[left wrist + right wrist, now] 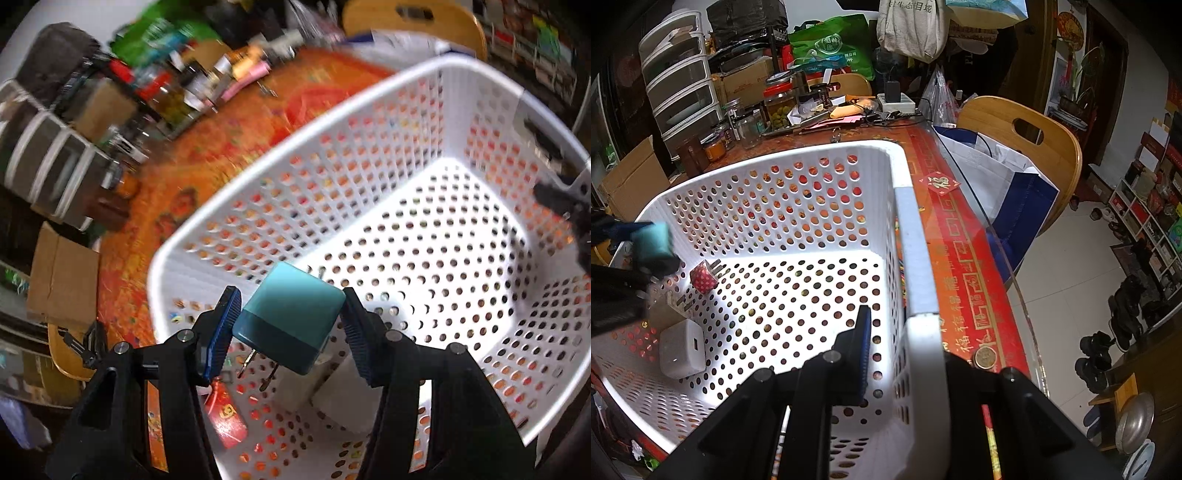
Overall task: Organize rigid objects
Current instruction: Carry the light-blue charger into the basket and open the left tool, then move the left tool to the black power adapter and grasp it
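Left tongs (290, 319) clamped a teal charger (291, 317) over the white basket (369, 122); right tongs (905, 350) straddled, gripping the basket rim (916, 236).

Black hand-held gripper (288, 325) frames, ribbed blue pads (221, 332), silver screws (184, 335).

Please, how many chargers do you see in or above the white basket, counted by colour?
Teal charger, held in the left gripper above the basket: 1
White charger, on the basket floor: 1
Red dotted charger, on the basket floor: 1
Total: 3
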`<state>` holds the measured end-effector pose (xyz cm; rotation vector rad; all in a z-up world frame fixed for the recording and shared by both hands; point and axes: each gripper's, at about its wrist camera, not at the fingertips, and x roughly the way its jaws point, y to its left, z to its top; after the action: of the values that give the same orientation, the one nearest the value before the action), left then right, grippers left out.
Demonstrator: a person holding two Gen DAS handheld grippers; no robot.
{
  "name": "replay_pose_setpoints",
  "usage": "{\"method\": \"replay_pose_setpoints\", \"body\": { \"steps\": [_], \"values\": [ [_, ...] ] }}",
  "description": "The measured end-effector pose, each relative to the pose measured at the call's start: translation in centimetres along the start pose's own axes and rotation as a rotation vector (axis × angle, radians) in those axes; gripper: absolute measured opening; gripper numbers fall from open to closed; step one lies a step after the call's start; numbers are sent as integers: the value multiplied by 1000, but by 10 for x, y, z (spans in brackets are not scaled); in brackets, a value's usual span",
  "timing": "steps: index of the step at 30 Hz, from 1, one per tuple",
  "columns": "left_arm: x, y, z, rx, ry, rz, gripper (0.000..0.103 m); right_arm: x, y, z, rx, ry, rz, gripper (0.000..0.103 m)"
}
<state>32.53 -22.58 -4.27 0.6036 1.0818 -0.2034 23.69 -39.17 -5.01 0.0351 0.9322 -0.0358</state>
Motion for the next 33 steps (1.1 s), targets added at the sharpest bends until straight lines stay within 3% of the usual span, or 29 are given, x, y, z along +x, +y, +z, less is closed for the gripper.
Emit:
{"method": "replay_pose_setpoints", "body": {
  "steps": [8, 10, 12, 15, 17, 20, 22, 24, 27, 28, 31, 33],
  "values": [
    [51, -25, 10, 105, 191, -53, 53, 1, 0, 0, -4, 2, 5, 16],
    [54, -23, 9, 104, 193, -78, 54, 1, 1, 0, -5, 2, 5, 16],
    [54, -24, 8, 128, 186, -68, 71, 1, 1, 0, -6, 3, 7, 17],
    [38, -18, 2, 128, 99, -36, 80, 1, 1, 0, -6, 4, 6, 17],
    [19, -3, -6, 75, 23, -43, 80, 1, 1, 0, -6, 4, 6, 17],
    [-26, 53, -38, -83, -129, -101, 80, 1, 0, 0, -8, 8, 8, 17],
    [-42, 90, -64, -145, -189, -99, 89, 2, 0, 0, -12, 13, 6, 17],
    [-44, 129, -88, -221, -225, -32, 103, 3, 0, 1, -18, 16, 0, 17],
    [-16, 190, -116, -386, -204, 89, 103, 3, 0, 1, -18, 15, 0, 17],
    [-2, 208, -124, -433, -191, 94, 103, 3, 0, 1, -17, 16, 0, 17],
    [51, 248, -143, -513, -118, -1, 102, 4, 0, 2, -13, 22, 1, 17],
    [83, 262, -156, -556, -67, -75, 94, 4, -1, 2, -12, 27, -2, 16]
  ]
}}
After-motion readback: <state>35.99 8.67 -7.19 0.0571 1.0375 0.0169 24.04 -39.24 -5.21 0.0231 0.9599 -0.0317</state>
